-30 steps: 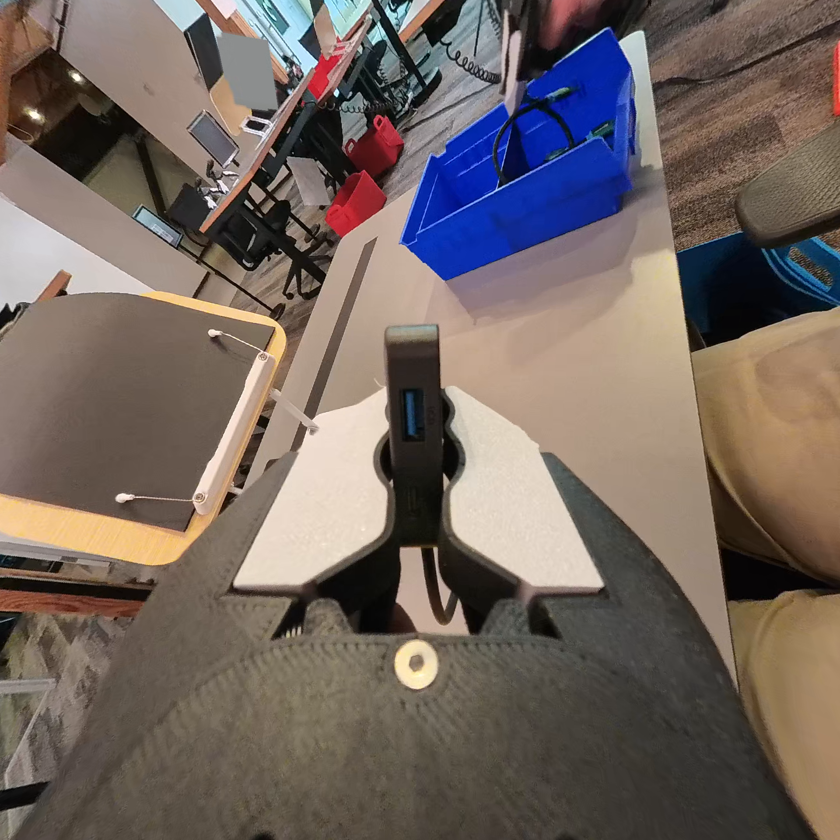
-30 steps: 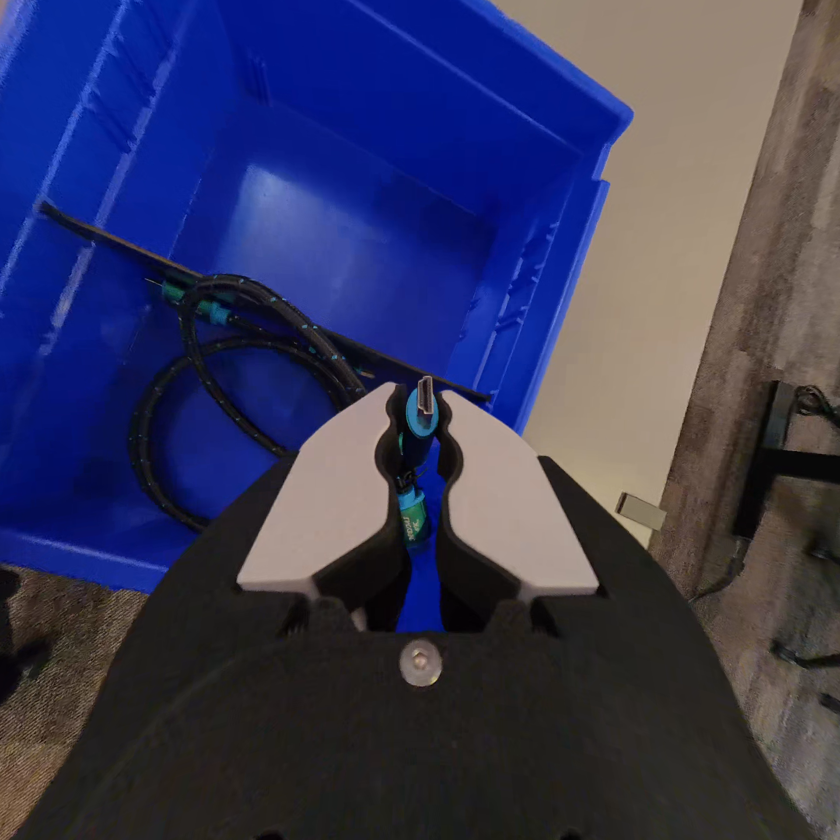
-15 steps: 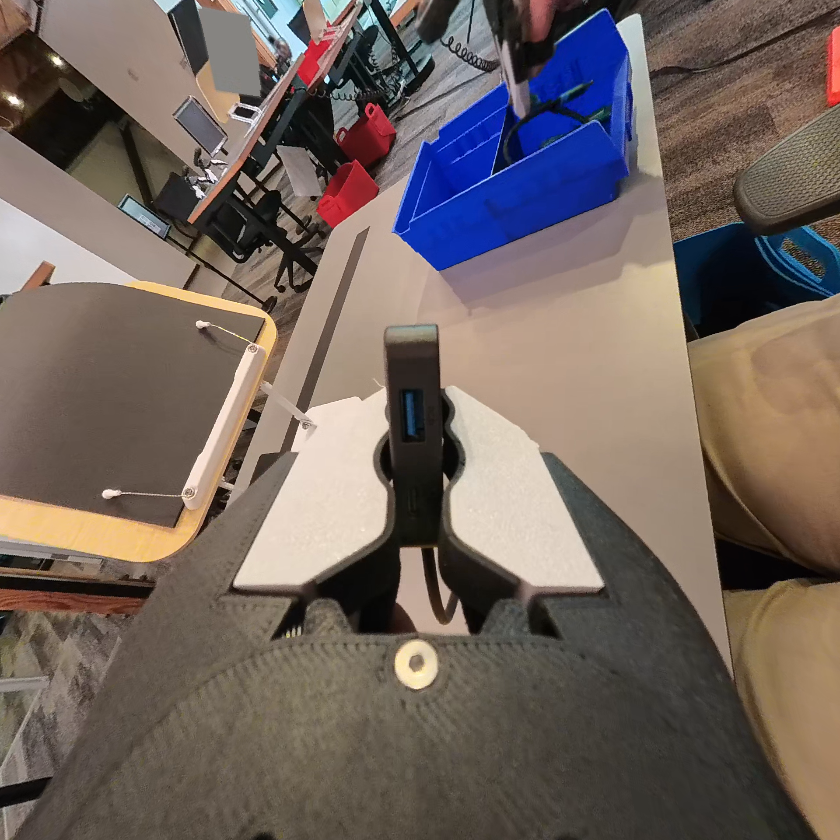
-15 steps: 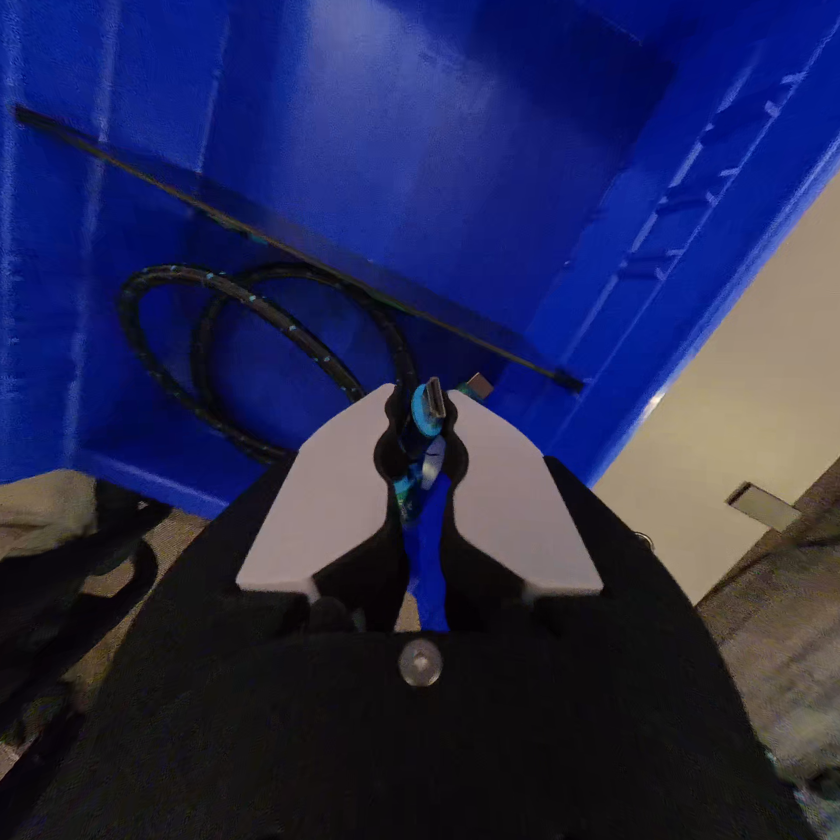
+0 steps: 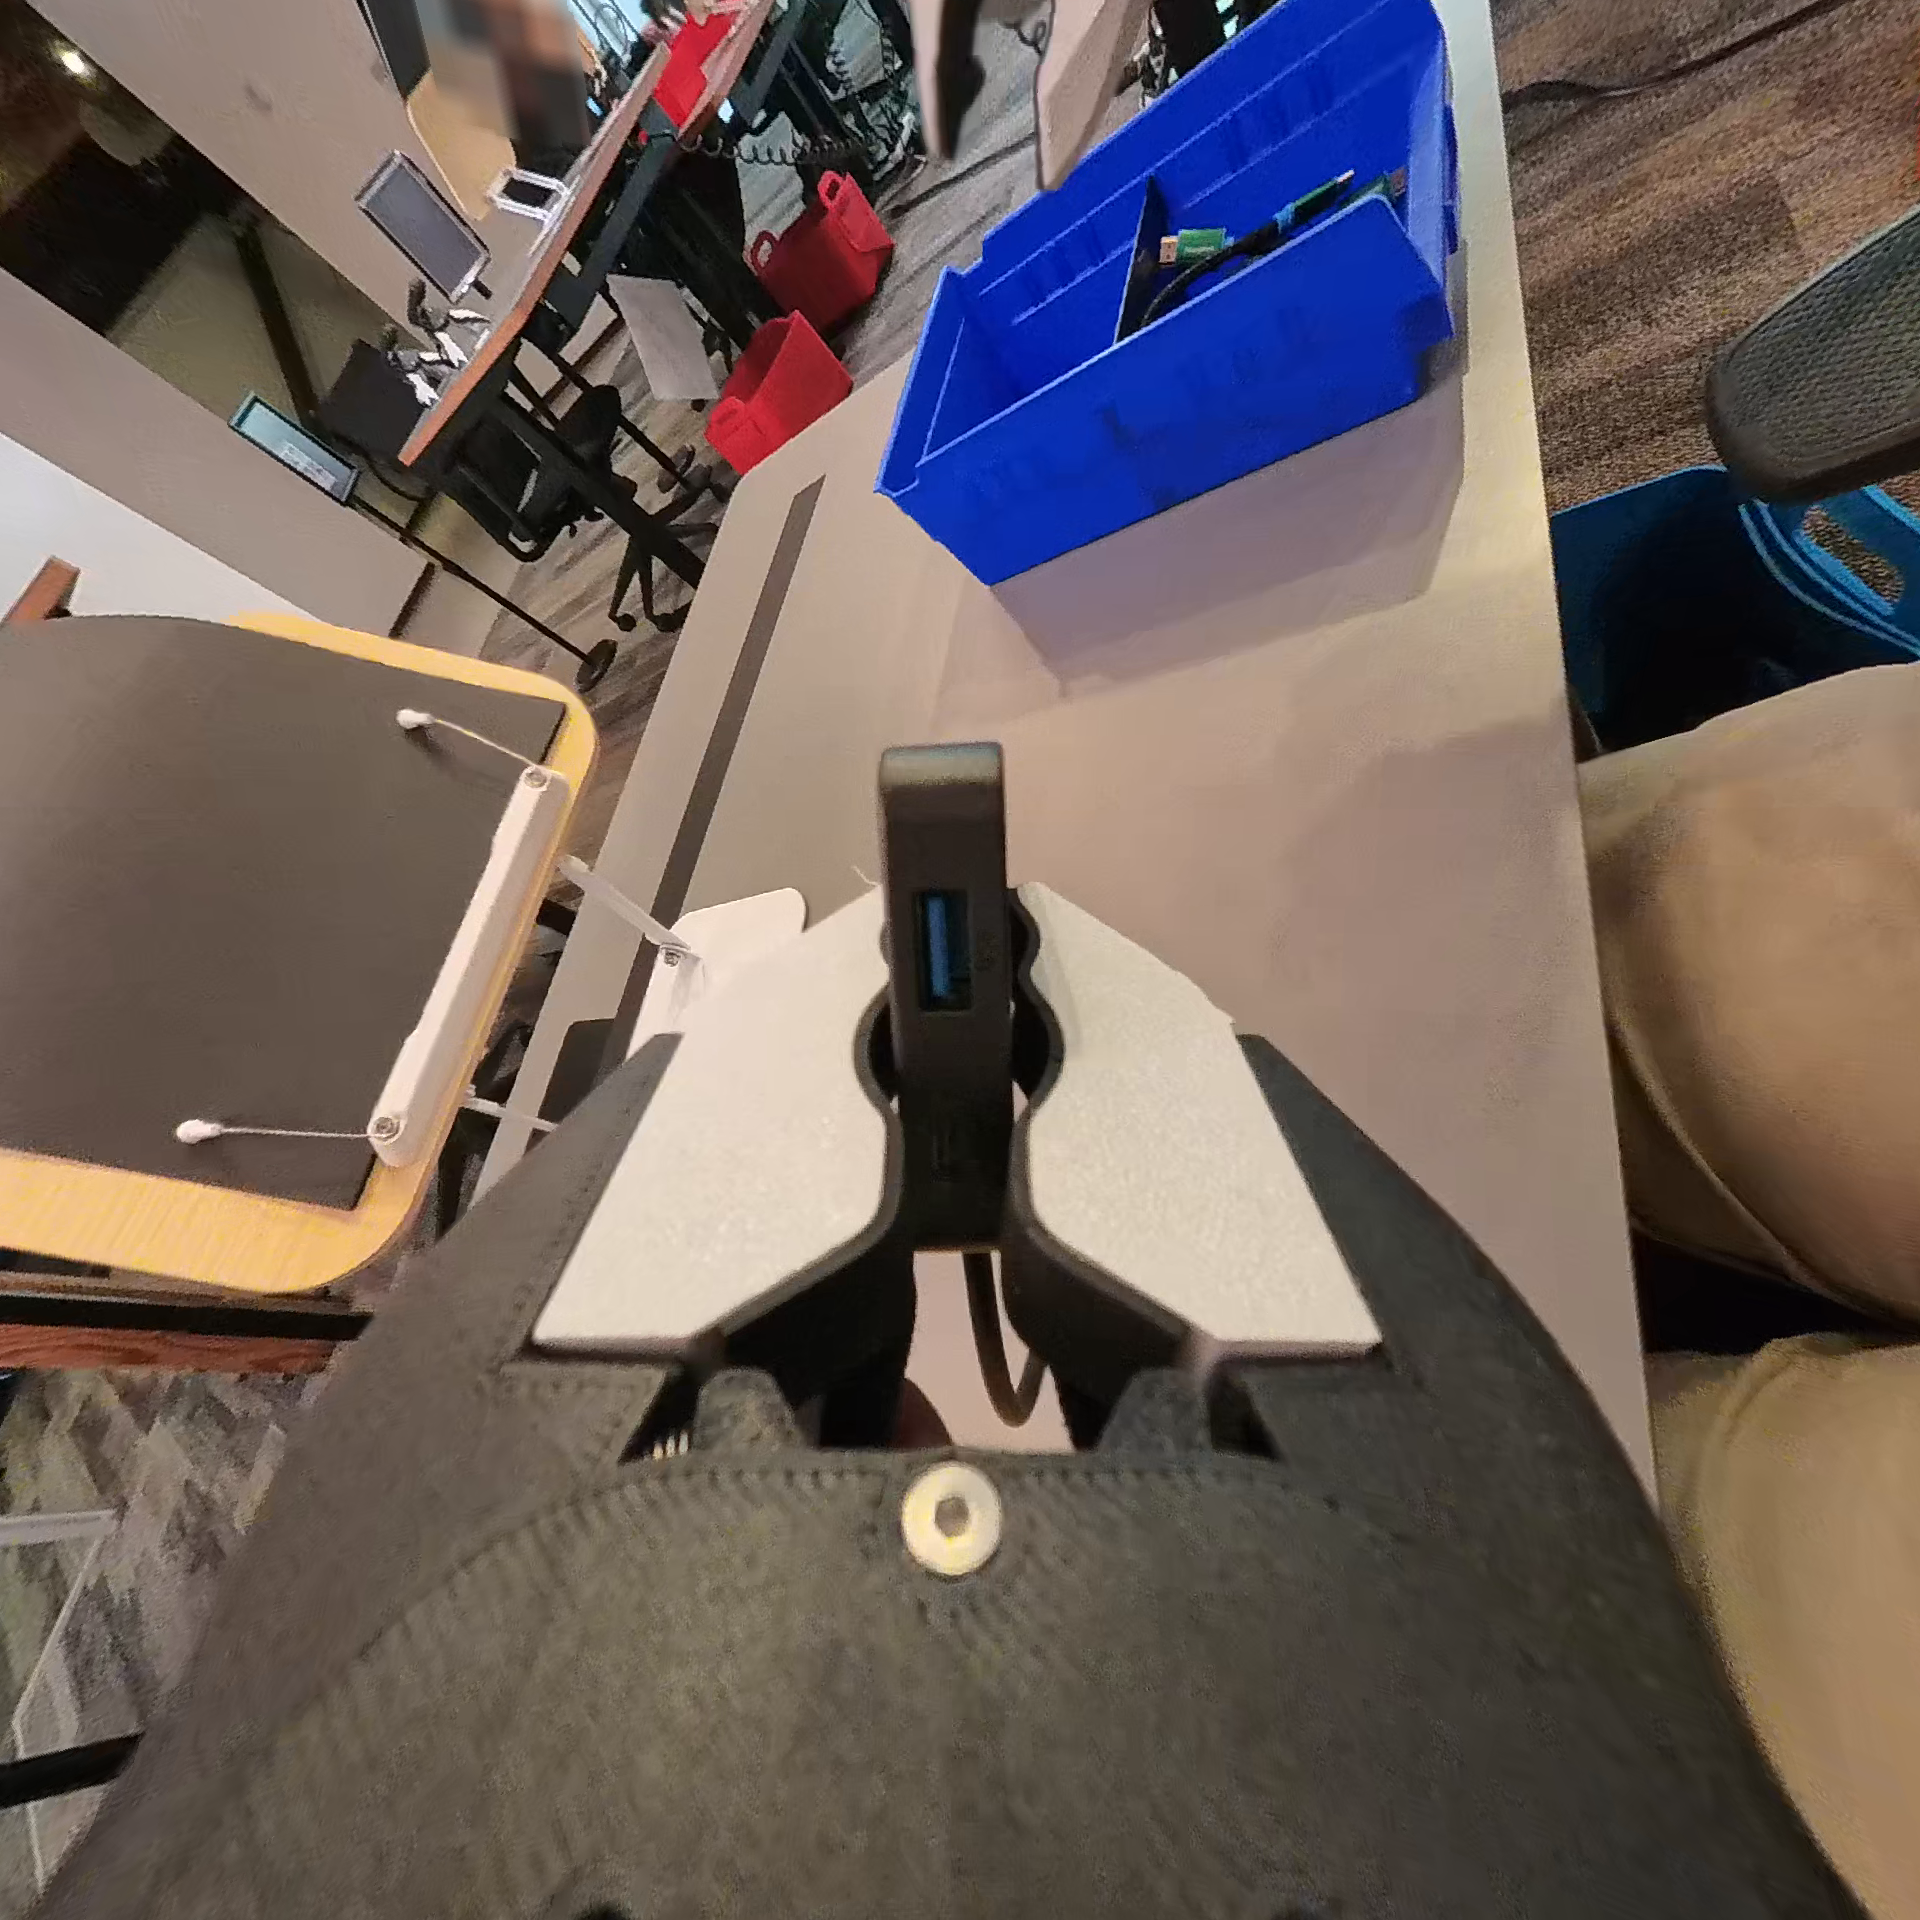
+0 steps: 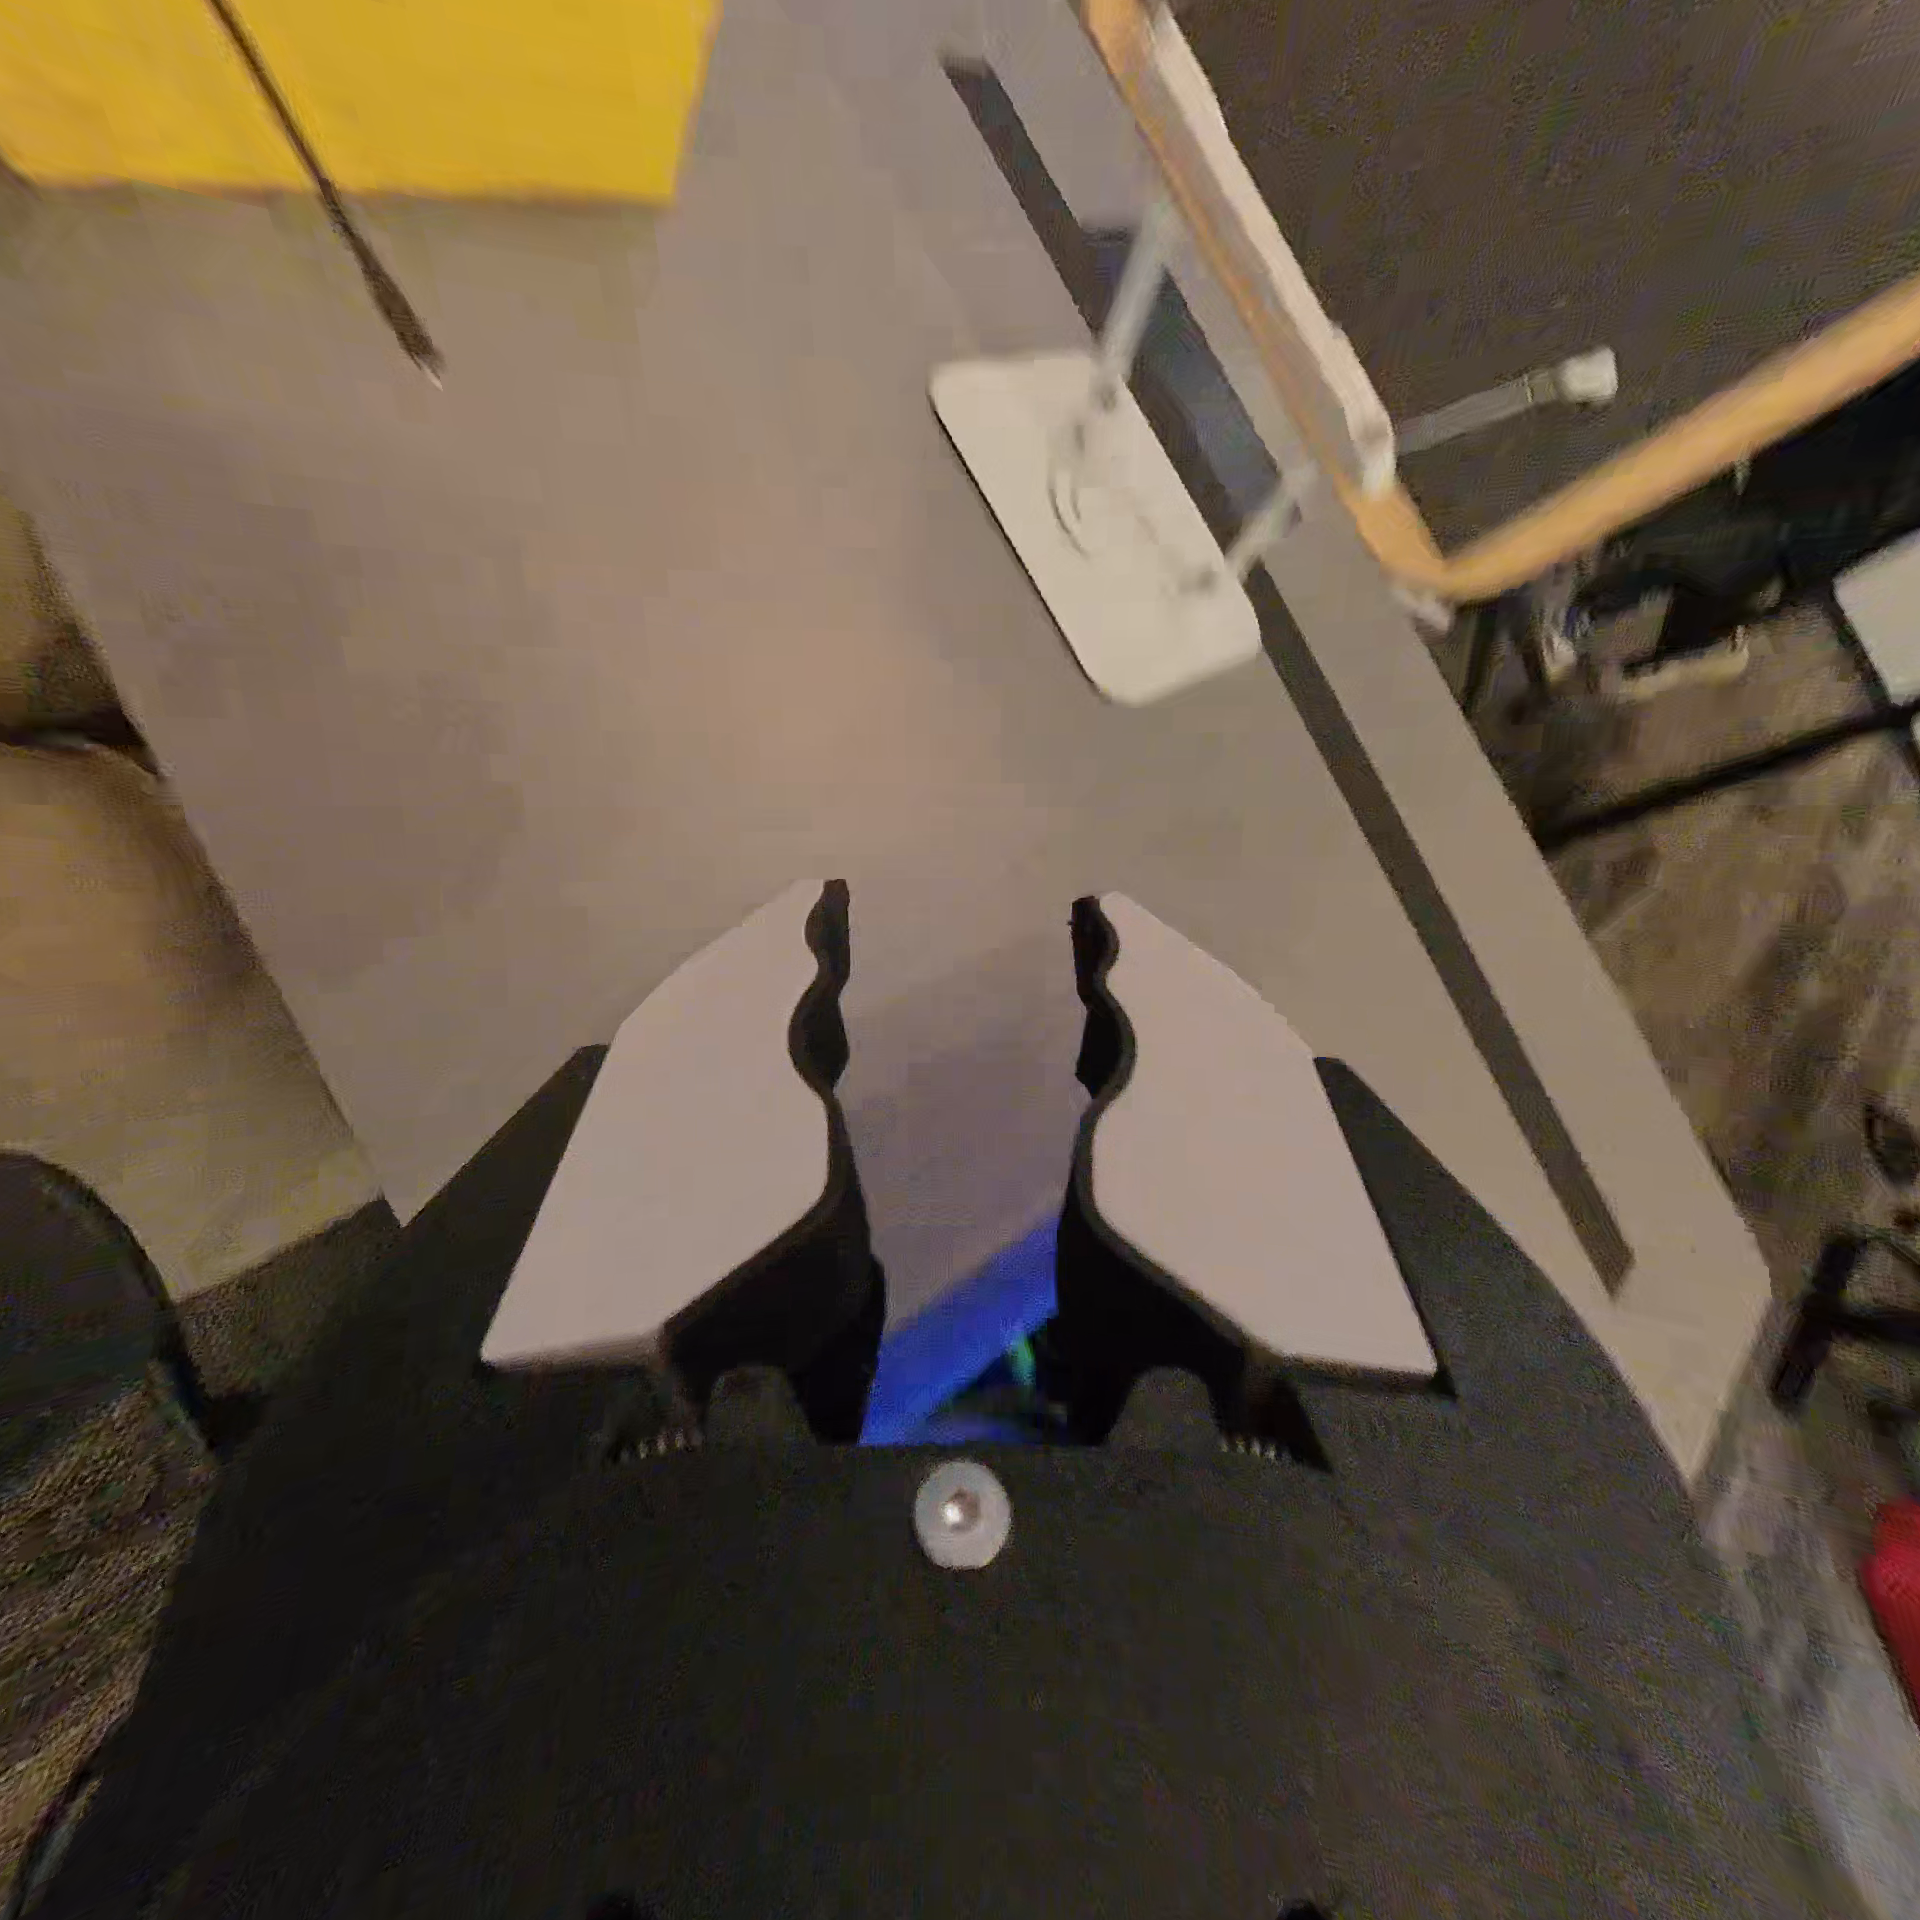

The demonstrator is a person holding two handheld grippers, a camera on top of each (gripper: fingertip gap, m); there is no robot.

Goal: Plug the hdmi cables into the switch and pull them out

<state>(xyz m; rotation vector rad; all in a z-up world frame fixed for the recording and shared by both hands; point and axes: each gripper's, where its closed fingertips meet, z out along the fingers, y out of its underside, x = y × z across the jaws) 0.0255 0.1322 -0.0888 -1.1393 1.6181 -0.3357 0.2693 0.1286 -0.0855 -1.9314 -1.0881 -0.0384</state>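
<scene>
My left gripper (image 5: pixel 948 920) is shut on the black switch (image 5: pixel 943 894), a slim block with a blue port facing up, held above the grey table (image 5: pixel 1247 831); its thin cable hangs below. The braided HDMI cables (image 5: pixel 1236 255) with teal plugs lie in the blue bin (image 5: pixel 1195 416) at the table's far end. My right gripper (image 6: pixel 951 899) is open and empty, over the bare table (image 6: pixel 623 623), with the bin's blue edge (image 6: pixel 956 1351) just below it.
A white clamp plate (image 6: pixel 1101 540) sits at the table's edge by a wood-rimmed black board (image 5: pixel 208 914). A person's tan trouser legs (image 5: pixel 1766 1039) are at the right. A yellow object (image 6: pixel 343 94) lies at the table's far end. Red bins (image 5: pixel 779 390) stand beyond. One gripper's finger ends stand about 25 centimeters off the other's.
My right gripper let go of the teal HDMI plug in the blue bin, opened, and swung out over the table. My left gripper still holds the switch, nearly still.
</scene>
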